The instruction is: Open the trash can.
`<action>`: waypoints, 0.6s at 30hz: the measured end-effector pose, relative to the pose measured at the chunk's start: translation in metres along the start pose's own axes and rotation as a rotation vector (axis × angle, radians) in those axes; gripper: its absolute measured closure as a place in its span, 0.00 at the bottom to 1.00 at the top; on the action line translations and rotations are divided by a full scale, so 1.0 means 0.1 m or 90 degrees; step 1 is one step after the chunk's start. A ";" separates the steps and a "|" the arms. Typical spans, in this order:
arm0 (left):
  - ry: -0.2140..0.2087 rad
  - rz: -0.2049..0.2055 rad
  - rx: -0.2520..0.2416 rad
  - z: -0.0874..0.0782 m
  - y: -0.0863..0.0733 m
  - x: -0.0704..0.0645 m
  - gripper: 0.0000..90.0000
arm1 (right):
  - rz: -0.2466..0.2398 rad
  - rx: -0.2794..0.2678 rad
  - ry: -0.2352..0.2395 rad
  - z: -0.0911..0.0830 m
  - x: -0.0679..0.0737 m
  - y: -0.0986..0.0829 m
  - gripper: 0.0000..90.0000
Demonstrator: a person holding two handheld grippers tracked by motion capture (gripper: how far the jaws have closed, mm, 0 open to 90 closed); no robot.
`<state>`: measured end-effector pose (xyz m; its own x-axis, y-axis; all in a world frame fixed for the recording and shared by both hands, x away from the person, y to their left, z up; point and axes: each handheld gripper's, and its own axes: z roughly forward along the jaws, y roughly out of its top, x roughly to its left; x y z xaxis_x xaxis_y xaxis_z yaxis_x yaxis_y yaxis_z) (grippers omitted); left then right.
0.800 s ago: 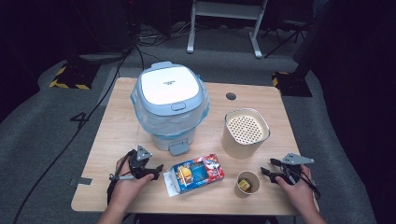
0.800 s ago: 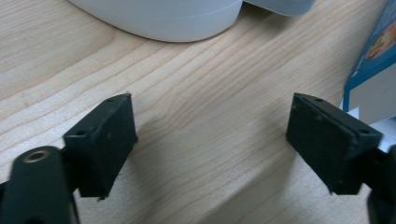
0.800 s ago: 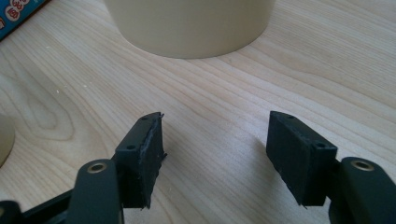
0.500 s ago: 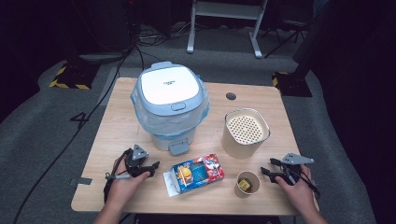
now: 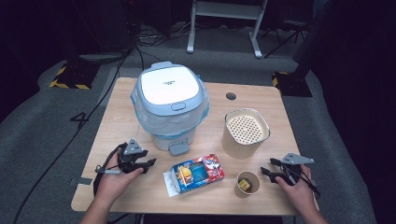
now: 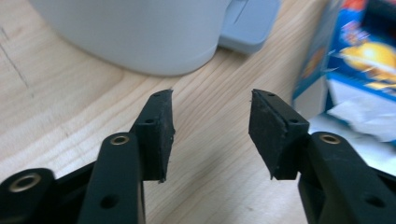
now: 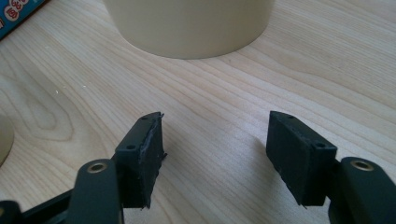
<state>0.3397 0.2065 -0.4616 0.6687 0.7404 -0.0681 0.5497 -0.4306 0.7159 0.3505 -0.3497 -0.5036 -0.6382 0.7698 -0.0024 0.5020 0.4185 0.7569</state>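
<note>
Snack box lies between left gripper and right gripper, touching neither; both sets of jaws apart, empty.

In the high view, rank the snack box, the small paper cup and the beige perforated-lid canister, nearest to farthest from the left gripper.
From the left gripper:
1. Snack box, just to its right at the front.
2. Small paper cup, front right.
3. Beige canister, right and farther back.
</note>
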 end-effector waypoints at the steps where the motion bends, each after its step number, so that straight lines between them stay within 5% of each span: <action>1: -0.004 0.005 -0.004 -0.04 0.03 -0.01 0.58 | 0.000 0.000 0.000 0.00 0.00 0.00 0.41; 5: -0.041 0.034 -0.015 -0.15 0.13 -0.04 0.64 | 0.000 0.000 0.000 0.00 0.00 0.00 0.41; 12: -0.066 0.086 -0.022 -0.28 0.31 -0.11 0.70 | 0.000 0.000 0.000 0.00 0.00 0.00 0.41; 18: -0.086 0.093 -0.041 -0.39 0.45 -0.13 0.74 | 0.000 0.000 0.000 0.00 0.00 0.00 0.41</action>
<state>0.3366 0.1978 -0.4019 0.8023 0.5949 -0.0489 0.4112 -0.4914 0.7677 0.3506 -0.3497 -0.5036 -0.6384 0.7697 -0.0029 0.5013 0.4186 0.7573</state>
